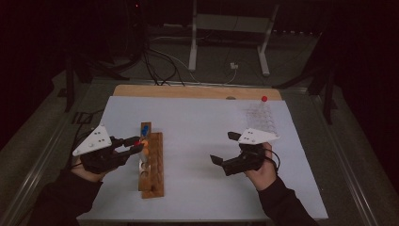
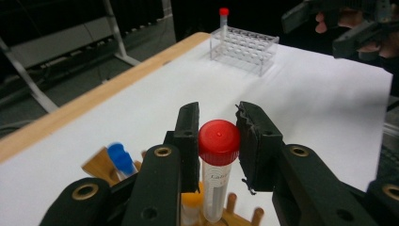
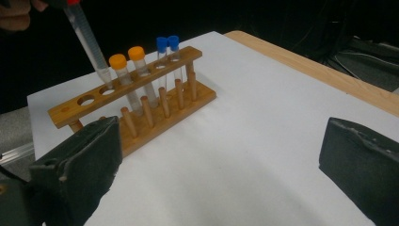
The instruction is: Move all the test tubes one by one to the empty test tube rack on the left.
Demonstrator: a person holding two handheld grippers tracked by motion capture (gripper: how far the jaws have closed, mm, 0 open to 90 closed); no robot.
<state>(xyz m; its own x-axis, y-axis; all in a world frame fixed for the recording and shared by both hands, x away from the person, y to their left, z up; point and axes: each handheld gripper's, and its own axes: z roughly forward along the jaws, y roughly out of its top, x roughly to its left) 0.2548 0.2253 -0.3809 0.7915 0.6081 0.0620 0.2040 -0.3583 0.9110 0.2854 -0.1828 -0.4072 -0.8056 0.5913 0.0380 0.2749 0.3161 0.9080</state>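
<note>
Only readable thing I can spot is some small grey print on the red-capped tube (image 2: 217, 174), just under its cap, in the left gripper view. It starts with something like "Lab", and the rest curves out of sight. The writing lower down that tube is too blurry.

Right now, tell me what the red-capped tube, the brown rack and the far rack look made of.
Red-capped tube: clear, probably plastic; glossy red cap.
Brown rack: wood, smooth light-brown finish, grain and dowel pegs visible.
Far rack: transparent, likely acrylic; see-through walls.
</note>
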